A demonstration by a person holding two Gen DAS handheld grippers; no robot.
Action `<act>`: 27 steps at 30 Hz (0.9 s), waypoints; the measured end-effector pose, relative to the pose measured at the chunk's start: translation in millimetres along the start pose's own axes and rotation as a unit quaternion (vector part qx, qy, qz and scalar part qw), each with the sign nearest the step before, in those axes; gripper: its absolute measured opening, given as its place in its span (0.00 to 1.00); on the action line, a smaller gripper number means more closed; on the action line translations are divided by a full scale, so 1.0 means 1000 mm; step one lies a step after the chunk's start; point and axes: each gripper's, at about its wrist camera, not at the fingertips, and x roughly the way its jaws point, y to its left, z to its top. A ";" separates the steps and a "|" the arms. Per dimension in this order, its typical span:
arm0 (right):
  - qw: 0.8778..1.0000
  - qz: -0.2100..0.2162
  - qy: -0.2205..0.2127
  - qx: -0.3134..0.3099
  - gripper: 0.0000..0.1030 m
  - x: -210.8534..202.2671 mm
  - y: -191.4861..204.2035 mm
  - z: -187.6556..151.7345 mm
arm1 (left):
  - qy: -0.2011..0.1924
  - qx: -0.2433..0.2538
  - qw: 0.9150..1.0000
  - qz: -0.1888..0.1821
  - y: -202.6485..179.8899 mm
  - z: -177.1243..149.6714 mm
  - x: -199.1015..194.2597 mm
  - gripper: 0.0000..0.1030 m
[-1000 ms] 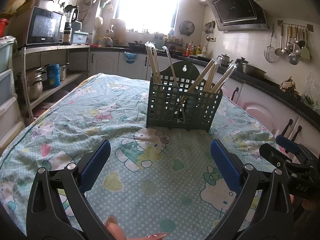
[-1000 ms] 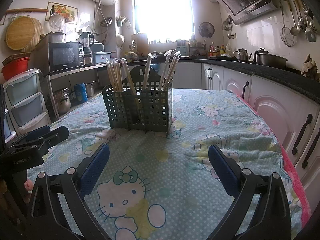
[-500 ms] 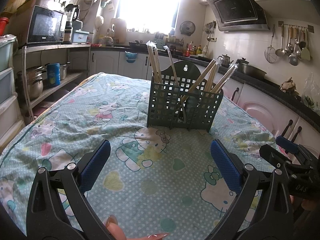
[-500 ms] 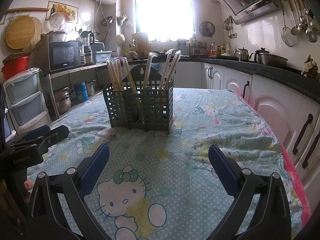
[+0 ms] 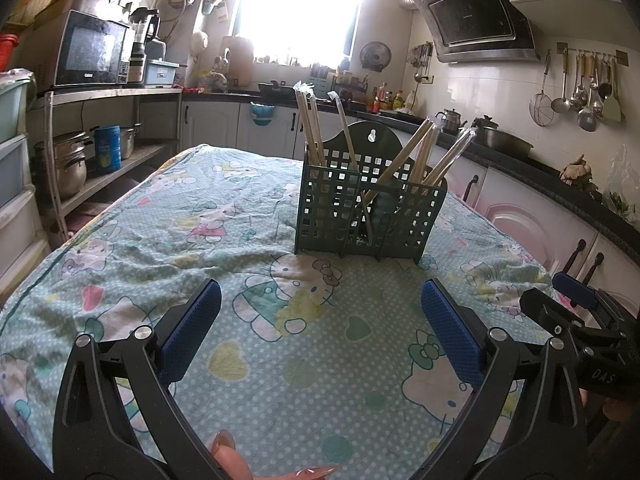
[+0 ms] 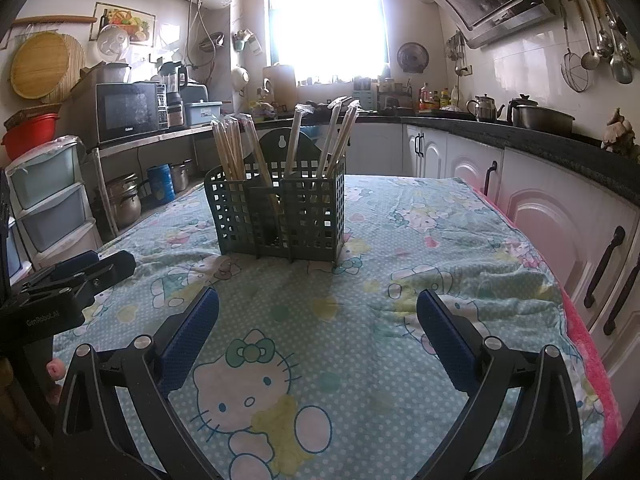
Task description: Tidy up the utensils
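Observation:
A dark green lattice utensil holder point(image 5: 368, 216) point(image 6: 280, 216) stands upright in the middle of the table. Several wrapped pairs of wooden chopsticks point(image 5: 400, 164) point(image 6: 230, 148) lean in its compartments. My left gripper point(image 5: 320, 328) hovers low over the cloth, well short of the holder, open and empty. My right gripper point(image 6: 318, 328) is likewise open with nothing between its blue pads, also short of the holder. Each gripper shows at the edge of the other's view.
The table wears a light blue cartoon-cat cloth point(image 5: 240, 216) point(image 6: 400, 240). White cabinets point(image 6: 560, 216) run close along the right edge. A shelf with a microwave point(image 5: 94, 56) and pots stands left. Fingertips point(image 5: 232, 460) show at the bottom of the left wrist view.
Both views have crept slightly closer to the holder. Both grippers stay open and empty.

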 end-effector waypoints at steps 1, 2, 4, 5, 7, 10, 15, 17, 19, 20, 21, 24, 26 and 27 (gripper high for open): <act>1.000 0.000 0.000 0.000 0.94 0.000 0.000 0.000 | 0.000 0.000 1.000 0.000 0.000 0.000 0.000 0.89; 1.000 0.000 0.000 0.000 0.94 0.000 0.000 0.000 | 0.000 -0.001 1.000 0.001 0.000 0.000 0.000 0.89; 1.000 0.000 0.000 0.000 0.94 0.000 0.000 0.000 | -0.001 -0.003 1.000 0.001 0.001 -0.001 -0.001 0.89; 1.000 0.000 0.000 0.000 0.94 0.000 0.000 0.000 | -0.001 -0.003 1.000 0.001 0.002 -0.002 -0.001 0.89; 1.000 0.000 0.001 0.000 0.94 0.001 0.000 0.000 | 0.001 -0.004 1.000 0.001 0.002 -0.002 -0.001 0.89; 1.000 -0.001 0.002 -0.001 0.94 0.001 0.000 0.001 | 0.002 -0.005 1.000 0.001 0.002 -0.002 -0.001 0.89; 1.000 -0.001 0.002 -0.001 0.94 0.001 0.000 0.001 | 0.005 -0.008 1.000 0.001 0.003 -0.003 0.000 0.89; 1.000 -0.002 0.003 -0.001 0.94 0.001 0.000 0.001 | 0.007 -0.009 1.000 0.001 0.004 -0.003 -0.001 0.89; 1.000 -0.001 0.003 -0.001 0.94 0.001 0.001 0.001 | 0.015 -0.003 1.000 0.011 0.002 -0.004 0.000 0.89; 1.000 -0.003 0.004 -0.002 0.94 0.001 0.000 0.001 | 0.018 -0.004 1.000 0.013 0.003 -0.004 0.000 0.89; 1.000 -0.005 0.005 -0.001 0.94 0.001 -0.001 0.001 | 0.023 -0.009 1.000 0.013 0.004 -0.004 0.001 0.89; 1.000 -0.007 0.011 0.007 0.94 0.000 -0.006 0.003 | 0.035 -0.020 0.999 0.022 0.011 -0.002 0.001 0.89; 1.000 -0.018 0.016 0.013 0.94 0.000 -0.015 0.007 | 0.045 -0.031 0.998 0.025 0.023 0.002 0.003 0.89; 0.999 -0.024 0.021 0.017 0.94 0.001 -0.020 0.009 | 0.061 -0.035 0.997 0.034 0.033 0.006 0.007 0.89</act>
